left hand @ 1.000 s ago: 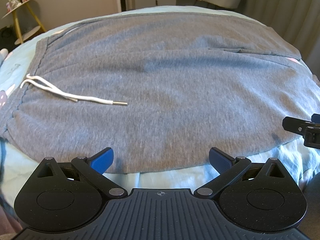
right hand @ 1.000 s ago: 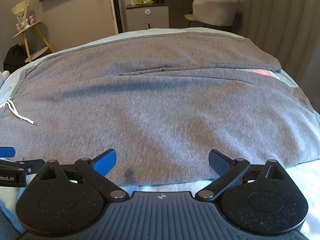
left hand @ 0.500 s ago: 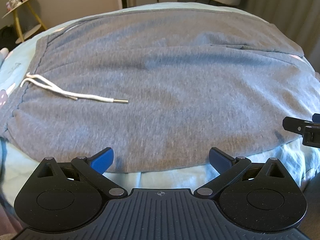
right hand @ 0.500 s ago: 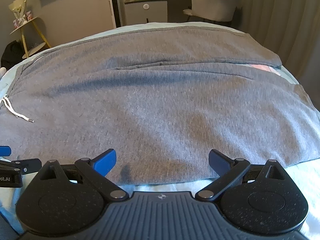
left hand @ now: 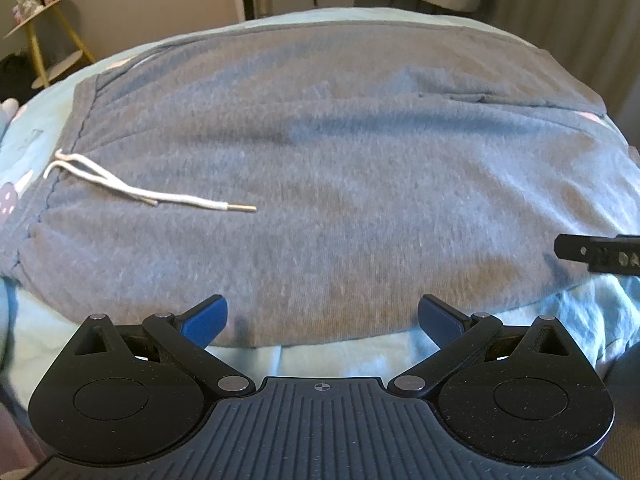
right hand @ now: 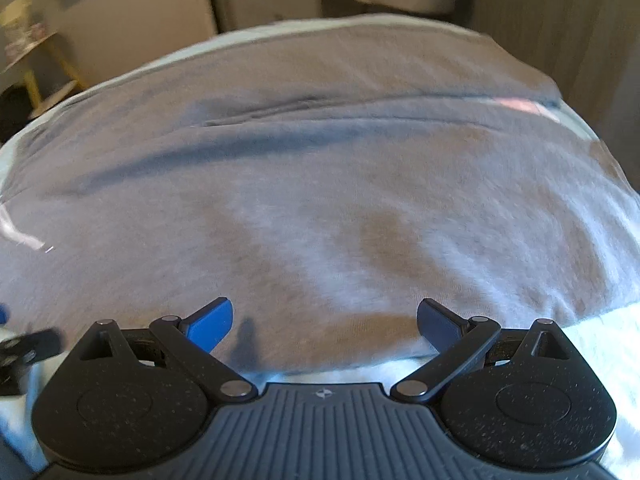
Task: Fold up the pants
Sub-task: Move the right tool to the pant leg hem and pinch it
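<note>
A: What's carrying everything here?

B: A bed covered in a pale blue printed sheet (left hand: 344, 350), and it fills both wrist views.

A: And directly on it?

B: One pair of grey knit sweatpants (left hand: 340, 184), spread flat across nearly the whole top. The waistband sits at the left, the legs run off right.

A: Any sheet showing?

B: A strip along the near edge (right hand: 600, 344), bunched at the right, plus a band at the left with faint cartoon prints.

A: That white thing?

B: The white drawstring cord (left hand: 132, 188), lying loose on the grey fabric.
</note>
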`<state>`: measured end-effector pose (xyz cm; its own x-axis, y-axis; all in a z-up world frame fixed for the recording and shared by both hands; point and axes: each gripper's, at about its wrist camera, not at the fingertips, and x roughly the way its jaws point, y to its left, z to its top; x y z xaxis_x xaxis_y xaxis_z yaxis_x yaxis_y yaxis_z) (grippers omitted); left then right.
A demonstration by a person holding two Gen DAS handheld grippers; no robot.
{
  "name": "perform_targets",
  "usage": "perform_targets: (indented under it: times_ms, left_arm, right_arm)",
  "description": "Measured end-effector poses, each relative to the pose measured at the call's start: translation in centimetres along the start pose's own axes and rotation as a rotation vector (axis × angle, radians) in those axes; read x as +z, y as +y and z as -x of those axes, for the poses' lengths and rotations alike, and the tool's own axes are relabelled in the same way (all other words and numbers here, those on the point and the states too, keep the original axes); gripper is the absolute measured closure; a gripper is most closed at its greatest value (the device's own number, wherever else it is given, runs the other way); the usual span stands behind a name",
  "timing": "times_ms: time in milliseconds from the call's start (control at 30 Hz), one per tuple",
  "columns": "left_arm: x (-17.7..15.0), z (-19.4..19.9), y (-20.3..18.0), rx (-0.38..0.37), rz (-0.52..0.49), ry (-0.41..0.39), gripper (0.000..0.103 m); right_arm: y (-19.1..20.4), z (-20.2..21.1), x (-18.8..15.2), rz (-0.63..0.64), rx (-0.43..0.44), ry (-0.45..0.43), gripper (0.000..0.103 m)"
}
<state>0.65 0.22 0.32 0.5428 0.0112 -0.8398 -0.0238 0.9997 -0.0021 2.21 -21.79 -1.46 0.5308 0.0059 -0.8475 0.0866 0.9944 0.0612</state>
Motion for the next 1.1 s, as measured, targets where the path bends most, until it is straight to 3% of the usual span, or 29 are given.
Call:
perform_targets:
  times_ms: [100, 267, 400, 467, 567, 633, 700, 867, 967, 1033, 1100]
  left_arm:
    - [1.2, 0.5, 0.4, 0.043, 0.02, -0.046, 0.0]
    - [4.9, 0.4, 1.7, 0.182, 0.057, -0.177, 0.0]
    - [8.8, -1.8, 4.0, 0.224, 0.232, -0.218, 0.0]
    - [10.0, -3.1, 4.9, 0.293, 0.296, -0.271, 0.0]
    - [10.1, -5.0, 5.8, 0.407, 0.334, -0.376, 0.0]
    - [9.4, -6.1, 6.7, 0.435, 0.34, -0.418, 0.0]
    - [9.2, -7.6, 7.3, 0.456, 0.336, -0.444, 0.0]
    - [10.1, -10.1, 8.7, 0.483, 0.369, -0.469, 0.0]
    - [9.5, -11.0, 8.8, 0.445, 0.369, -0.475, 0.0]
    - [9.5, -12.2, 9.6, 0.39, 0.428, -0.415, 0.0]
    - [9.0, -13.2, 9.8, 0.379, 0.47, -0.412, 0.0]
  right_arm:
    - [-0.8, -2.1, 1.2, -0.033, -0.107, 0.051, 0.004]
    - [-2.3, -4.5, 2.5, -0.121, -0.071, 0.14, 0.004]
    - [-3.3, -5.2, 3.3, -0.179, -0.059, 0.17, 0.004]
    - [-3.1, -5.2, 2.9, -0.144, -0.072, 0.129, 0.004]
    - [-3.2, -5.3, 2.9, -0.147, -0.071, 0.107, 0.004]
    - [-3.0, -5.0, 4.2, -0.118, -0.054, 0.124, 0.004]
    - [-3.7, -4.7, 6.9, -0.105, 0.005, 0.084, 0.004]
    - [-8.0, -6.3, 16.8, -0.3, 0.078, -0.05, 0.004]
    - [-9.6, -8.7, 22.5, -0.35, 0.025, -0.14, 0.004]
    - [-10.2, -11.1, 26.4, -0.361, -0.035, -0.177, 0.004]
    - [-10.6, -13.5, 29.8, -0.376, -0.049, -0.185, 0.004]
